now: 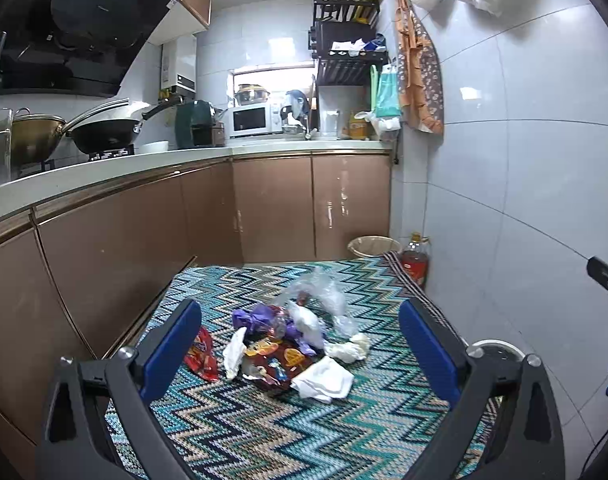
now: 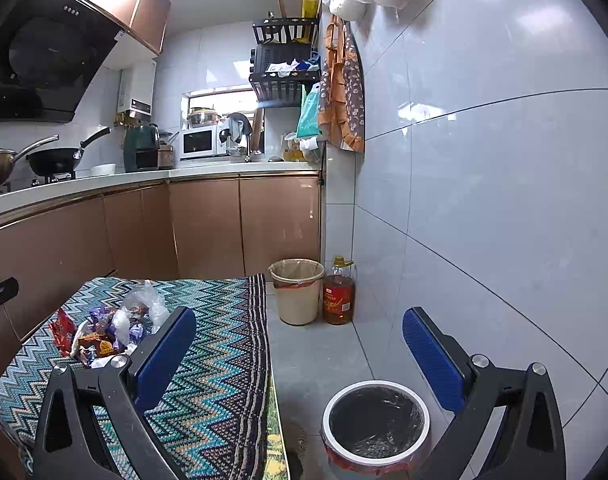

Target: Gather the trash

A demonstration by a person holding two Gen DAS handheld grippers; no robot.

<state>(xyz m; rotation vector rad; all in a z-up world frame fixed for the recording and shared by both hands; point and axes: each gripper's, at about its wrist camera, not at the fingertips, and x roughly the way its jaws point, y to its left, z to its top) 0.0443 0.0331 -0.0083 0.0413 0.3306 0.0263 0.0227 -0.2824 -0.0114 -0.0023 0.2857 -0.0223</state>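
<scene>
Kitchen walls of glossy pale tile fill the right of both views, with smooth brown cabinet doors [image 1: 271,204] along the left and back. Low in the frame sits a table under a knitted zigzag cloth [image 1: 263,432] in teal, blue and tan; in the right wrist view its striped edge [image 2: 259,344] drops to bare grey floor.

At the centre of the left wrist view lies the trash pile [image 1: 287,344]: crinkled clear plastic, purple and red wrappers, crumpled white tissue. Bare cloth surrounds it on every side. The left gripper [image 1: 299,352] hangs over it, blue ribbed pads spread wide to either side, touching nothing.

The right gripper [image 2: 299,364] is equally spread and empty, past the table edge. Below it, lower right, stands a round white-rimmed bin [image 2: 376,424] lined with black film. Further back, a beige bin [image 2: 297,292] and an amber oil bottle [image 2: 338,294] stand side by side near the wall.
</scene>
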